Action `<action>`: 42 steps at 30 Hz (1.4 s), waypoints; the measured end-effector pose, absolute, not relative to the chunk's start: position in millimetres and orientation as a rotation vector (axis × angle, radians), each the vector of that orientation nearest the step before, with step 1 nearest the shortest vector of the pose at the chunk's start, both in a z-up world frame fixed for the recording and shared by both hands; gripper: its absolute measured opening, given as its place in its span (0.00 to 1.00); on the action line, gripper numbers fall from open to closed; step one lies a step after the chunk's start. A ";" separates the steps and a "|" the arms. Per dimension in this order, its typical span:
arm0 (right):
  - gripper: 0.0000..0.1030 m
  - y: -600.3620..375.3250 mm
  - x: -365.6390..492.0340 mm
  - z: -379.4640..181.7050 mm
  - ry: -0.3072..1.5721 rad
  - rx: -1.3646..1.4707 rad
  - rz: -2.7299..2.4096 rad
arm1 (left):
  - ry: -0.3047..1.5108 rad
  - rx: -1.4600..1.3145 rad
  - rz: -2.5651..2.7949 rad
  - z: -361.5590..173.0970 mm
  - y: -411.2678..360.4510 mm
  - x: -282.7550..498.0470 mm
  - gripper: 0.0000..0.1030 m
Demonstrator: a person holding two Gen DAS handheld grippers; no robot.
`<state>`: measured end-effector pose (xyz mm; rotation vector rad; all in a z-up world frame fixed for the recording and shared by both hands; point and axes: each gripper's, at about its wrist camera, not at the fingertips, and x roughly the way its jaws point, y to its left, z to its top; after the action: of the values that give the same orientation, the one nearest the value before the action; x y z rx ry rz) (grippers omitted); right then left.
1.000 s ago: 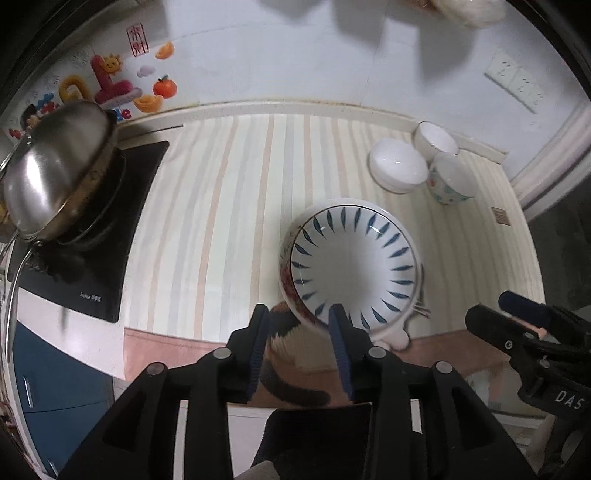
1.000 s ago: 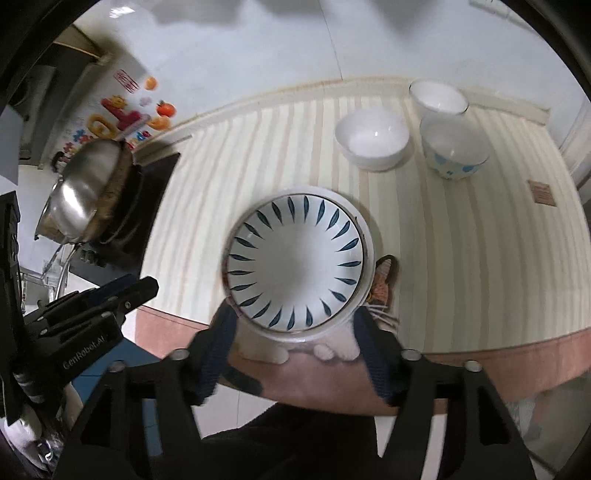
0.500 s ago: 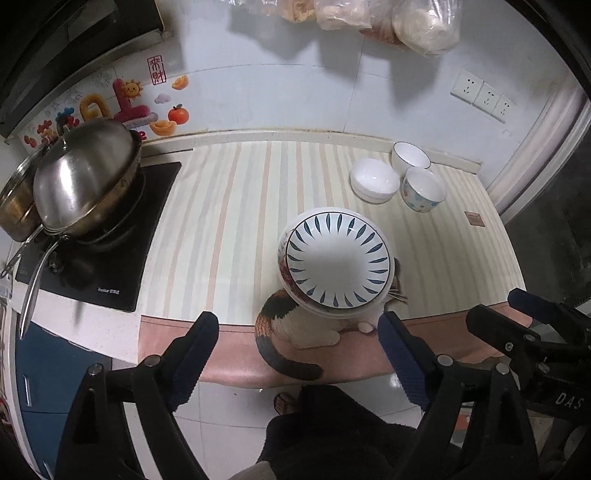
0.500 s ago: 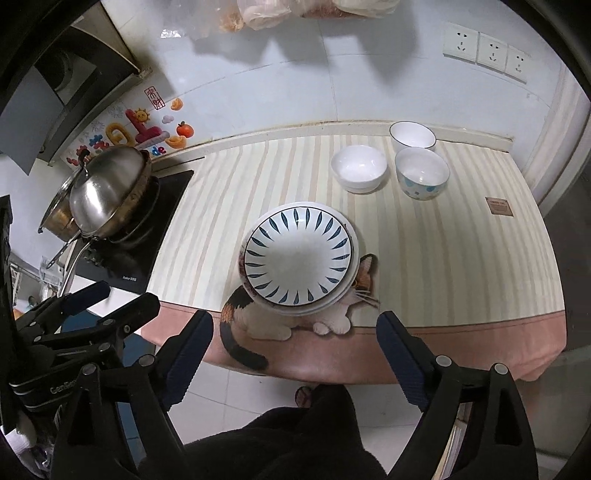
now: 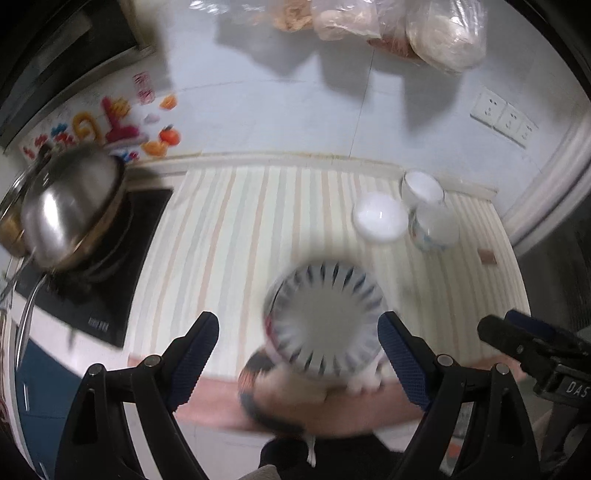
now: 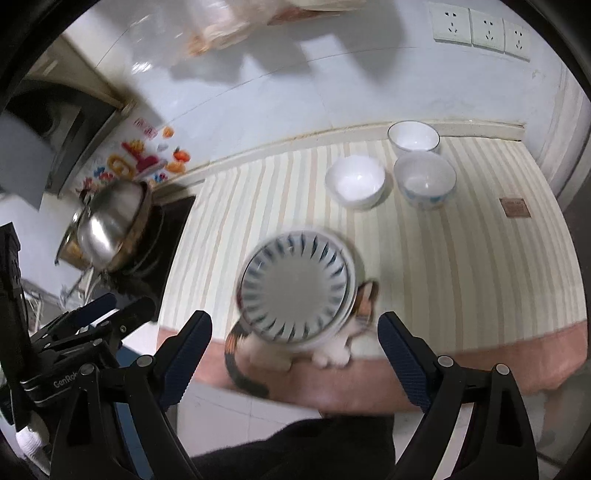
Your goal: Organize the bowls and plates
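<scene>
A stack of white plates with blue petal marks rests on the striped counter cloth, near its front edge, over a printed cat. Three bowls stand at the back right: a plain white bowl, a dark-rimmed white bowl and a blue-patterned bowl. My left gripper hangs open above and in front of the stack, its pads clear of the rim. My right gripper is also wide open, holding nothing. Both views are blurred.
A steel-lidded pan sits on a black hob at the left. Plastic bags hang on the wall, beside the wall sockets. A person's dark clothing fills the bottom edge below the counter.
A second ago both grippers stood close at the stack's front rim, the left one nearly shut. Both have since opened wide and drawn back and up. The stack stays on the counter.
</scene>
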<state>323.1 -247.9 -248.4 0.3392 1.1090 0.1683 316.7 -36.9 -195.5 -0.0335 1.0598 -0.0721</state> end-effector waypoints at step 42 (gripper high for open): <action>0.20 -322.3 579.1 -455.4 1.467 0.561 0.124 | 1.449 0.023 -0.239 -386.4 -155.6 581.2 0.13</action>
<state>579.1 -322.3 -455.5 0.5611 1.4666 0.1244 581.2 -155.6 -386.4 0.0234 1.4492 -0.2391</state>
